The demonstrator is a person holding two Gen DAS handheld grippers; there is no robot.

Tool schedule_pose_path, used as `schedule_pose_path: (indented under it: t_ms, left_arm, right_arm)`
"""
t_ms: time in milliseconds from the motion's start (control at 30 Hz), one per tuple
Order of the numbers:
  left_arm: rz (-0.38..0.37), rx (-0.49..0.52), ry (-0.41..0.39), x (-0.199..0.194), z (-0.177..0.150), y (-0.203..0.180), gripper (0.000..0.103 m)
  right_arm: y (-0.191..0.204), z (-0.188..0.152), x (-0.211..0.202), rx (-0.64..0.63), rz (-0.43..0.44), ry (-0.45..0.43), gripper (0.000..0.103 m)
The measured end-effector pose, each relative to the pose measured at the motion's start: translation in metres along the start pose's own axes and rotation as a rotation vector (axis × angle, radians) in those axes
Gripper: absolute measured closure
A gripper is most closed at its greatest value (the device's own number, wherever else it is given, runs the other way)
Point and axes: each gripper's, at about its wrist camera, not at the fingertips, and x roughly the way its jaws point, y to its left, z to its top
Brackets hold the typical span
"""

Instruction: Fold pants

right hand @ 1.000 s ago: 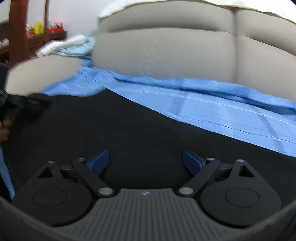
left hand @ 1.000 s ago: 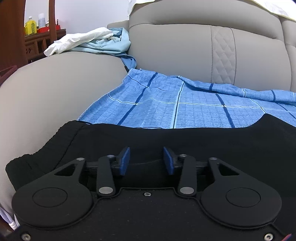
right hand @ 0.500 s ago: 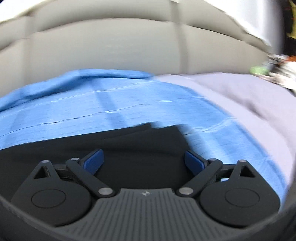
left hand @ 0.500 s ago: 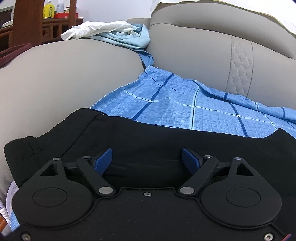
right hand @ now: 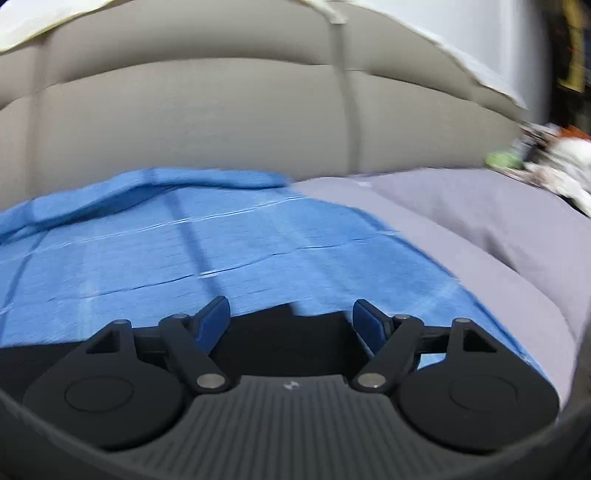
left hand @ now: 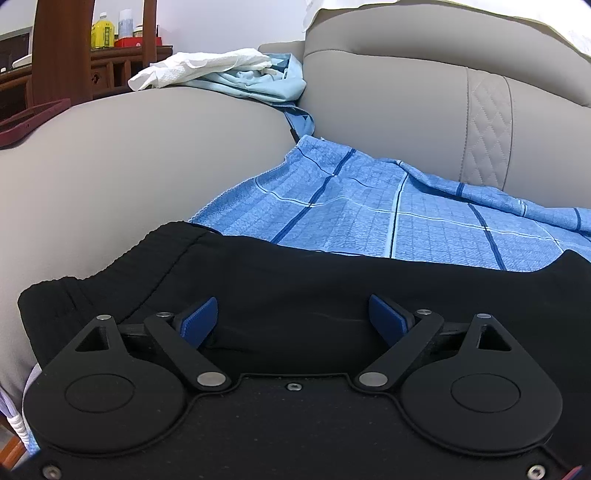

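Observation:
Black pants (left hand: 295,280) lie flat on a blue checked cloth (left hand: 369,214) on a grey sofa seat. Their ribbed waistband (left hand: 74,291) rests against the left armrest. My left gripper (left hand: 291,321) is open and empty, low over the pants near the waistband. In the right wrist view the far end of the pants (right hand: 288,332) lies between my right gripper's (right hand: 291,319) open fingers, with nothing gripped. That view is blurred by motion.
The grey armrest (left hand: 129,166) rises at left with white and pale blue clothes (left hand: 221,74) piled on it. The sofa back (left hand: 424,110) stands behind. A wooden cabinet with bottles (left hand: 103,33) is at far left. A lilac sheet (right hand: 480,236) and clutter (right hand: 554,162) lie at right.
My left gripper has opened wide and let go of the pants. My right gripper has swung to the right, from the middle of the pants to their far end.

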Motion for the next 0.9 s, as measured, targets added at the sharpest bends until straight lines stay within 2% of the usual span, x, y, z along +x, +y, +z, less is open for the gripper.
schedule_pose_path:
  t_ms: [67, 100, 167, 200, 233, 300, 333, 367, 400, 433, 467, 533, 600, 667, 733, 767, 800, 833, 900]
  left_arm:
    - [0.001, 0.002, -0.001, 0.0, 0.0, 0.0, 0.013]
    - [0.0, 0.0, -0.001, 0.0, 0.0, 0.0, 0.013]
    - [0.004, 0.001, 0.0, -0.001, 0.0, -0.001, 0.013]
    - [0.019, 0.012, -0.001, -0.002, 0.001, -0.003, 0.013]
    - [0.037, 0.03, -0.006, -0.003, 0.003, -0.005, 0.015]
    - [0.089, 0.098, -0.035, -0.003, 0.006, -0.013, 0.024]
    - [0.123, 0.136, -0.047, -0.001, 0.007, -0.016, 0.033]
    - [0.15, 0.156, -0.048, 0.002, 0.009, -0.017, 0.05]
    - [0.181, 0.174, -0.036, 0.007, 0.01, -0.018, 0.061]
    - [0.208, 0.184, -0.025, 0.013, 0.011, -0.018, 0.079]
    - [0.239, 0.187, -0.008, 0.019, 0.013, -0.017, 0.088]
    - [0.265, 0.167, 0.022, 0.03, 0.016, -0.01, 0.091]
    - [0.267, 0.171, 0.026, 0.034, 0.019, -0.006, 0.091]
    - [0.283, 0.177, 0.033, 0.038, 0.02, -0.002, 0.091]
    - [0.296, 0.16, 0.036, 0.041, 0.023, 0.004, 0.091]
    - [0.33, 0.154, 0.039, 0.043, 0.024, 0.006, 0.091]
    - [0.356, 0.146, 0.045, 0.044, 0.025, 0.009, 0.091]
    - [0.352, 0.136, 0.042, 0.043, 0.025, 0.011, 0.091]
    - [0.343, 0.145, 0.04, 0.037, 0.025, 0.008, 0.088]
  right_arm:
    - [0.009, 0.001, 0.001, -0.04, 0.052, 0.05, 0.021]
    - [0.012, 0.002, 0.007, -0.045, 0.051, 0.106, 0.032]
    - [0.012, 0.003, 0.009, -0.02, 0.014, 0.117, 0.054]
    - [0.011, 0.007, 0.01, -0.016, -0.026, 0.126, 0.081]
    - [0.008, 0.009, 0.01, -0.013, -0.033, 0.134, 0.085]
    - [0.001, 0.01, 0.008, -0.013, 0.005, 0.149, 0.088]
    - [0.0, 0.011, 0.008, -0.024, 0.013, 0.153, 0.089]
    - [0.0, 0.012, 0.007, -0.033, 0.013, 0.154, 0.089]
    - [0.001, 0.013, 0.008, -0.046, 0.001, 0.151, 0.091]
    - [0.004, 0.015, 0.01, -0.062, -0.028, 0.147, 0.099]
    - [0.007, 0.017, 0.011, -0.089, -0.096, 0.138, 0.1]
    - [0.003, 0.019, 0.016, -0.098, -0.193, 0.133, 0.1]
    - [-0.011, 0.021, 0.024, -0.04, -0.193, 0.159, 0.1]
    - [-0.02, 0.02, 0.02, -0.002, -0.168, 0.14, 0.099]
    - [-0.021, 0.017, 0.017, -0.007, -0.175, 0.127, 0.096]
    - [-0.02, 0.016, 0.014, -0.018, -0.17, 0.121, 0.094]
    - [-0.02, 0.016, 0.012, -0.023, -0.165, 0.111, 0.087]
    - [-0.02, 0.015, 0.01, -0.018, -0.155, 0.097, 0.074]
    - [-0.022, 0.014, -0.003, 0.028, -0.114, 0.063, 0.064]
